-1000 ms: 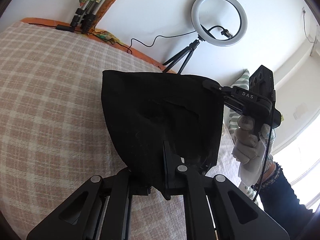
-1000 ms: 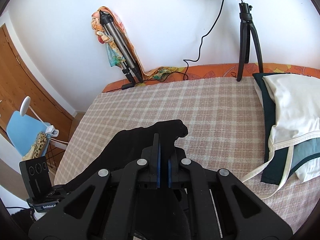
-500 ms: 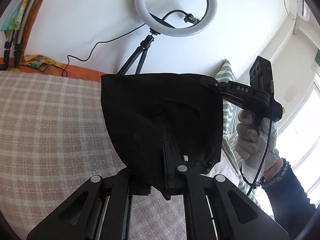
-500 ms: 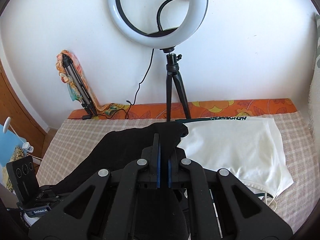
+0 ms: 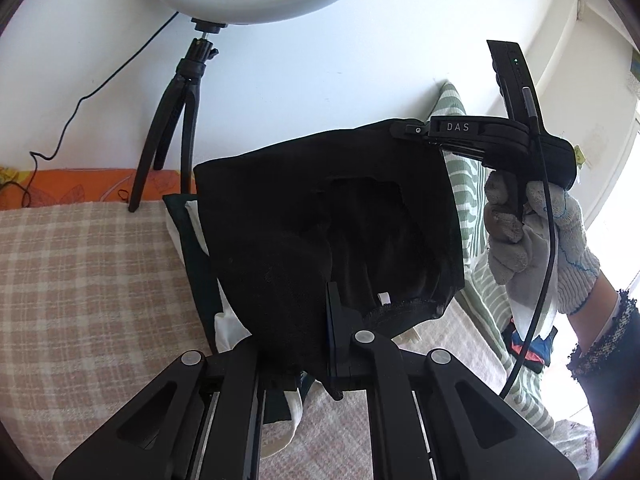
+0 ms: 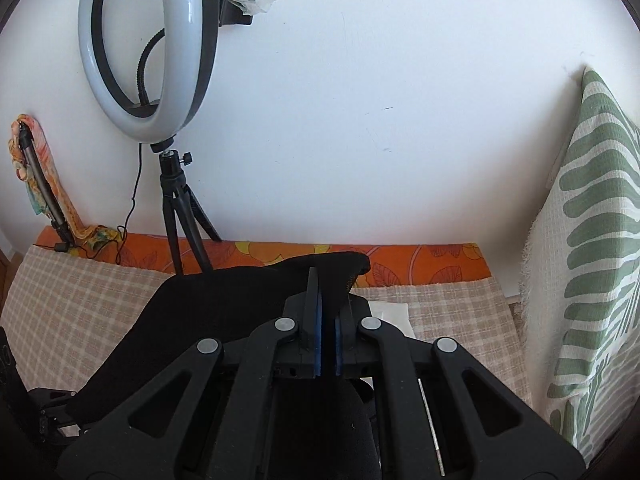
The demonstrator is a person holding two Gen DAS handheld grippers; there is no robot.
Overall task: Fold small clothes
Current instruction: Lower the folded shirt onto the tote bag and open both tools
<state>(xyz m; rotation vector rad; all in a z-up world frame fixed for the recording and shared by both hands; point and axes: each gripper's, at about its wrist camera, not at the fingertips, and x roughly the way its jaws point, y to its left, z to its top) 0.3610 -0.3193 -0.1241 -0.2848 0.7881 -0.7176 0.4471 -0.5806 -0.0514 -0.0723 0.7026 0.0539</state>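
A small black garment hangs in the air, stretched between both grippers above the checked bed cover. My left gripper is shut on its near lower edge. My right gripper, held by a gloved hand, is shut on its far upper corner. In the right wrist view my right gripper pinches the black garment, which runs down left to the left gripper.
A stack of folded white and dark green clothes lies on the bed below the garment. A ring light on a tripod stands at the wall. A green leaf-pattern pillow leans on the right. An orange sheet edge runs along the wall.
Both grippers have swung to the right with the black garment held between them. The ring light and the folded stack have come closer; the pillow has come into view.
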